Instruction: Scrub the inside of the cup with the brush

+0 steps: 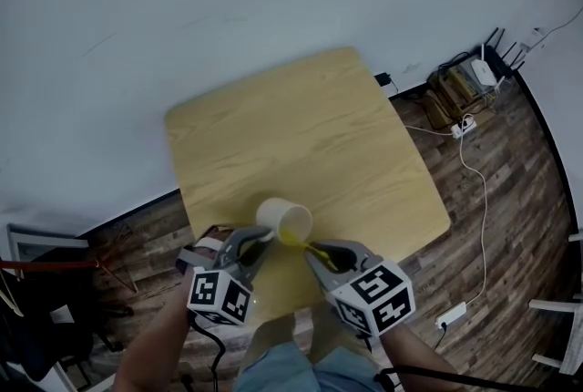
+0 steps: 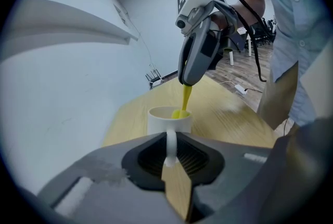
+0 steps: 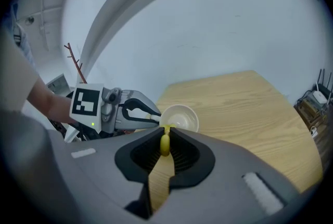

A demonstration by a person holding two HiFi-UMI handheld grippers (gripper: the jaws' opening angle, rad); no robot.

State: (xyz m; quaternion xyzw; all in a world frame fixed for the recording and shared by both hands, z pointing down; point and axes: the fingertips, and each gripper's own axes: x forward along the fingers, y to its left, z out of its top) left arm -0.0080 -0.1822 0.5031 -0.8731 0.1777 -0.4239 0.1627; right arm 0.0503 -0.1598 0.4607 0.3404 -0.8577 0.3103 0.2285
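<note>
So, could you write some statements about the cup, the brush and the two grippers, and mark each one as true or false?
1. The left gripper is shut on the handle of the cup. True.
2. The brush is red. False: it is yellow.
3. The right gripper is shut on the brush. True.
4. The brush lies flat on the table. False: it is held in the air, and its tip reaches into the cup's mouth.
5. The cup is white. True.
</note>
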